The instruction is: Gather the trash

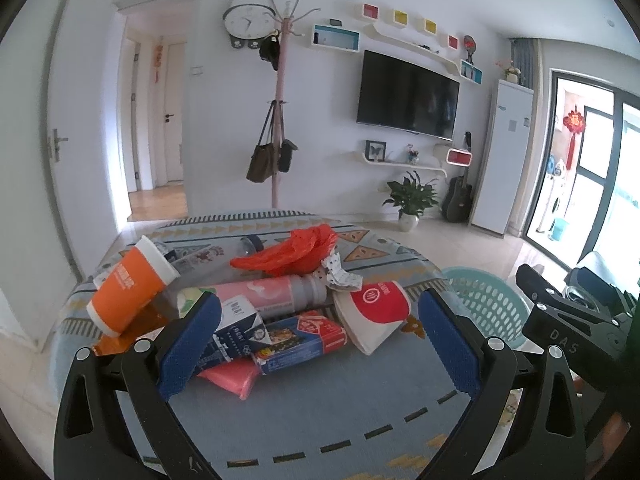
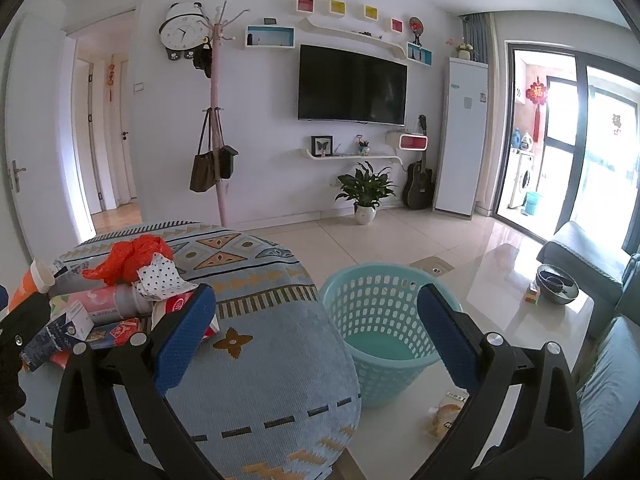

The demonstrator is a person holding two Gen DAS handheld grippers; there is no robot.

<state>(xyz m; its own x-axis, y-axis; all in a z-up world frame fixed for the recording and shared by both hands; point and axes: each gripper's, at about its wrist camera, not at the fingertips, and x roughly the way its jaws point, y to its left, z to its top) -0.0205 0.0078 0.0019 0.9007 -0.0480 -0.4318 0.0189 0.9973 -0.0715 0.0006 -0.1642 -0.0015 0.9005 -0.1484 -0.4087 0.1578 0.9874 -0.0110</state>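
1. Left wrist view: the left gripper (image 1: 320,344) has its fingers spread wide and holds nothing. The trash heap lies between and beyond them on the patterned rug (image 1: 320,412). The left finger hides part of the milk carton (image 1: 240,330); a pink packet (image 1: 232,378) shows only partly beneath the blue snack pack (image 1: 300,340). An orange cup (image 1: 128,288), pink bottle (image 1: 276,290), orange bag (image 1: 296,252) and red paper cup (image 1: 376,314) crowd together.
2. Right wrist view: the right gripper (image 2: 316,344) is also wide and empty. The teal basket (image 2: 376,304) stands just beside the rug's right edge, its rim partly behind the right finger. A wrapper (image 2: 444,420) on the floor is blurred.
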